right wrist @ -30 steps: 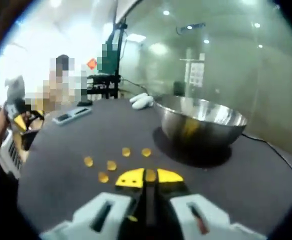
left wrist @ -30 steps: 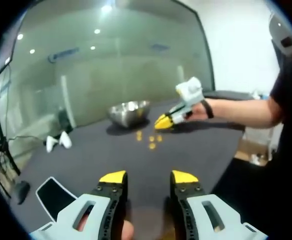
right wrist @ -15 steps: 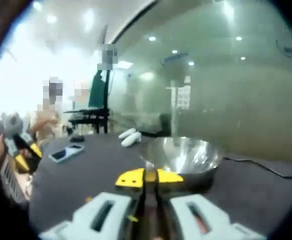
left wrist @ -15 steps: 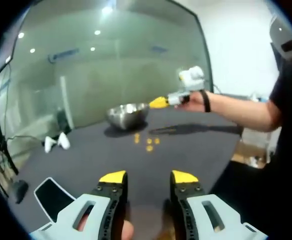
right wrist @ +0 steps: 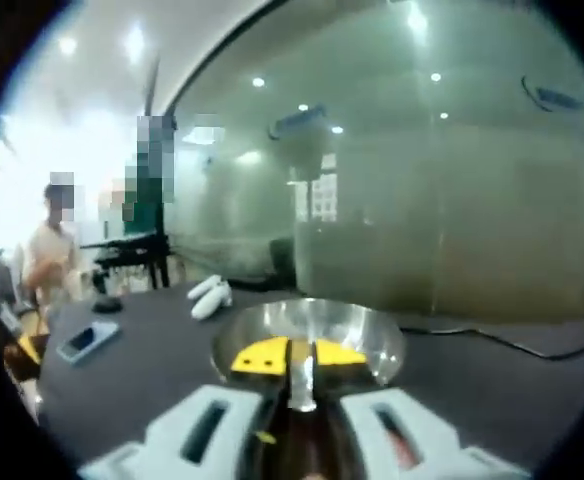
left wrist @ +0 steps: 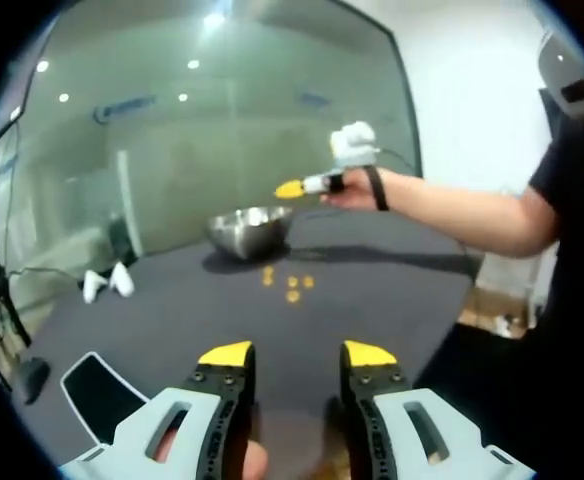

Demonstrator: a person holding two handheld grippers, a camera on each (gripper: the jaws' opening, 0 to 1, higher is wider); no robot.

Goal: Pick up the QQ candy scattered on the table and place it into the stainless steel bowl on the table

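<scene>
1. Your left gripper (left wrist: pixel 296 352) has two black jaws capped with yellow tips, each set in a pale grey-white housing with a slotted cut-out.
2. Small dark screws line the black jaw bars.
3. Your right gripper (right wrist: pixel 299 353) is built the same: yellow tips, black bars, pale housings.
4. In the left gripper view it shows as a white body with a yellow nose.
5. You wear a dark wristband (left wrist: pixel 375 186) and a black short sleeve (left wrist: pixel 572 170).

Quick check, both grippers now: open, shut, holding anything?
Left gripper: open, nothing between its jaws.
Right gripper: jaws nearly together above the stainless steel bowl; whether a candy sits between them cannot be told.
</scene>
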